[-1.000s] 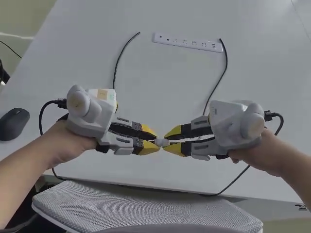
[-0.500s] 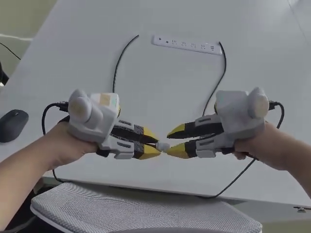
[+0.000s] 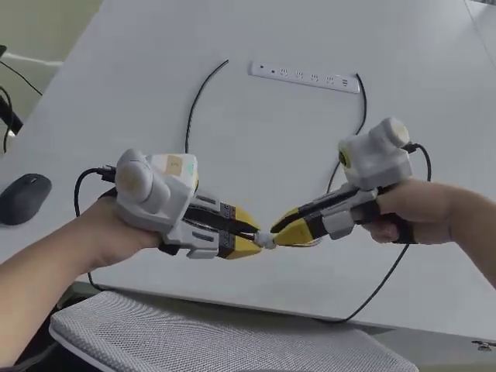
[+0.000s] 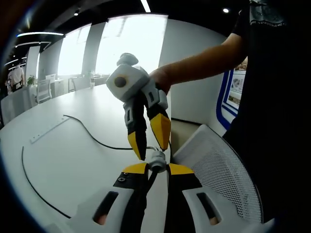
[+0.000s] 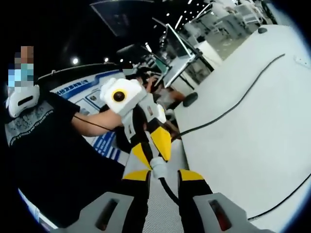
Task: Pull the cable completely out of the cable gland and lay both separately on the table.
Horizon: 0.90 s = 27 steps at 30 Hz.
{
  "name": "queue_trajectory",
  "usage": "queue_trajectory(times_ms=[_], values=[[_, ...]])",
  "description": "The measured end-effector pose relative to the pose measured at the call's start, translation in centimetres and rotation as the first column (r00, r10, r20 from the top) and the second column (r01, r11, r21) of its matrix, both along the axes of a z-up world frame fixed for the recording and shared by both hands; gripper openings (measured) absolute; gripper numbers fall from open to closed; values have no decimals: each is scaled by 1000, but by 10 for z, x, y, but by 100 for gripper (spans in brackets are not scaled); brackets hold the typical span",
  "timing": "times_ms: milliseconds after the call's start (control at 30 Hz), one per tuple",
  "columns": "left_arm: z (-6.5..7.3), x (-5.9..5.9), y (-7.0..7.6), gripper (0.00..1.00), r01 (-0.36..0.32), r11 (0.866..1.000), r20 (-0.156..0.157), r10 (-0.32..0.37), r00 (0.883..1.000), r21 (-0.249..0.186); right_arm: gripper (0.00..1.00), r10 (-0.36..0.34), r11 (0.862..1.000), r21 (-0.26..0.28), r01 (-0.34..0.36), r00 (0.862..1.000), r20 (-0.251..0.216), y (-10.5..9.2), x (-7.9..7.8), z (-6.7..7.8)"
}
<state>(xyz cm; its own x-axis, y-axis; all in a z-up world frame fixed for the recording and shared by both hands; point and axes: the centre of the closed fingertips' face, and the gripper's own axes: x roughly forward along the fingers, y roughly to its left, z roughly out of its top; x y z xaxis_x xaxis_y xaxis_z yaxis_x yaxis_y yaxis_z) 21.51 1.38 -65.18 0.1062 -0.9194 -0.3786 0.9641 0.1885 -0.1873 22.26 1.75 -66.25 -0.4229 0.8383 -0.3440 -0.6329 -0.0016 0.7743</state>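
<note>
Above the near edge of the desk [image 3: 310,155], the left claw [image 3: 258,239] stays clenched on the white gland [image 3: 266,239]; the right claw [image 3: 277,235], shut a second ago, is now released and rolled on edge, straddling the black cable [image 5: 166,187]; the cable is still threaded, so the pull is probably a regrasp away.

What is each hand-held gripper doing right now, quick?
Left hand-held gripper: closed on the small white plastic cable gland.
Right hand-held gripper: jaws straddle the thin black cable; grip cannot be told.
</note>
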Motion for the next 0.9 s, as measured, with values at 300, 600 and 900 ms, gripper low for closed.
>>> queue_trajectory(times_ms=[300,600,900], values=[[2,3,-4,15,-15,1000,-3,15,1000,0,14,9,999,54,-5,997,-78,0,-5,3],[-2,5,-6,15,-15,1000,-8,15,1000,12,8,44,997,67,-39,996,-76,1,-9,2],[-5,9,0,15,-29,1000,-42,29,999,2,7,59,998,27,-64,986,155,6,-6,0]])
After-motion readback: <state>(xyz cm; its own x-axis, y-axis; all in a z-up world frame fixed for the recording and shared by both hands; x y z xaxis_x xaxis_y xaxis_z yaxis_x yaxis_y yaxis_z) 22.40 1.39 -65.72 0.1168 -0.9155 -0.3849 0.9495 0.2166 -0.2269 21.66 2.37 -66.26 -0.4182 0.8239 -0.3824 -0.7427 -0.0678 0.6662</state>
